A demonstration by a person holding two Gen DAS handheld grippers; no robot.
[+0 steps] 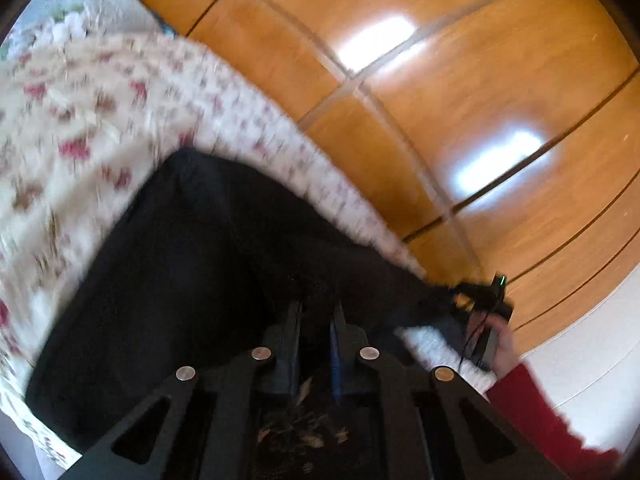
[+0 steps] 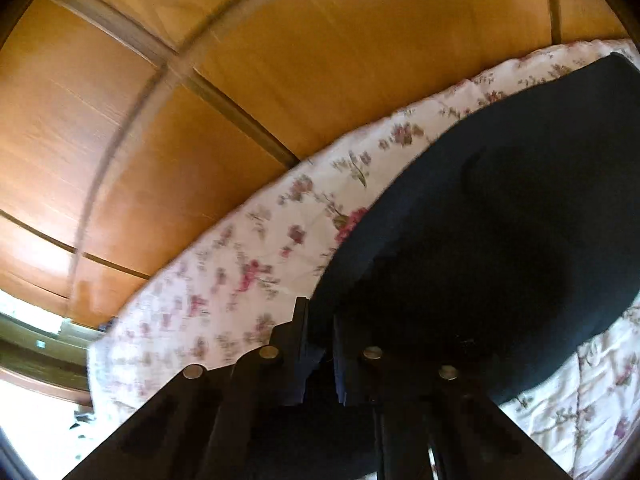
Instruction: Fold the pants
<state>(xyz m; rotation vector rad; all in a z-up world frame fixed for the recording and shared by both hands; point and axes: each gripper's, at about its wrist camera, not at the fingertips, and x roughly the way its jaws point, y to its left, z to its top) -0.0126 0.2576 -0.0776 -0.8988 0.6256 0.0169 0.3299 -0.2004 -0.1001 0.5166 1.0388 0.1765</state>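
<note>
Pants (image 1: 192, 264) lay dark across our flowered bedspread (image 1: 80, 120); both tongs, left (image 1: 317, 312) and right (image 2: 320, 316), pinched their fabric, wooden wardrobe (image 1: 440, 80) toward twelve o'clock.

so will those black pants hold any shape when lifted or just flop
Probably flop: the pants drape and sag between the left gripper and right gripper. They look like thin, soft cloth, so likely light. They may drag on the floral bedspread rather than slide.

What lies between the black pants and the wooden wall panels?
A strip of the flowered bedspread separates the black pants from the wooden wall panels. It shows in both wrist views, more sharply in the right one.
</note>
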